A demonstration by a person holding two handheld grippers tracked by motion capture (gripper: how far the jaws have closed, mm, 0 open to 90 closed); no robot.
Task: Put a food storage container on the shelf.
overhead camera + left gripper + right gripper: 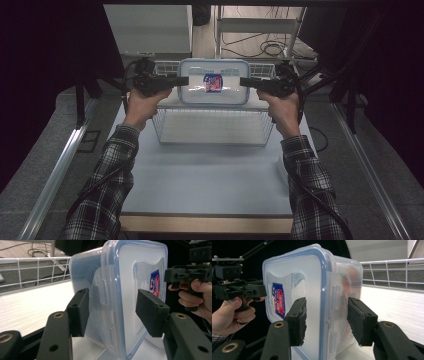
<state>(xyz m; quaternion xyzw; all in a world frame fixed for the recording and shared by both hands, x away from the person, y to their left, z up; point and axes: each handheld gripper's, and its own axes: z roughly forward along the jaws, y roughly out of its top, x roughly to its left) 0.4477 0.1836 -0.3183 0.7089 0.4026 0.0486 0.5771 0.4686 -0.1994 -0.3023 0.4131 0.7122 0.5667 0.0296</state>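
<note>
White table (pixel 210 175), container (pixel 214 82), both grippers' jaws open around it

My right gripper (pixel 325 322) straddles the latch edge of a clear plastic container (pixel 312 290) with a blue-rimmed lid (pixel 294 272); my jaws stand apart, one pad on the lid face, the other beside the tub wall. A red and blue label (pixel 279 300) sits on the lid. Beyond, to my left, my other hand (pixel 229 315) holds the left gripper (pixel 259 291) at the container's far edge. A white wire basket rail (pixel 392 270) runs to my right.
</note>
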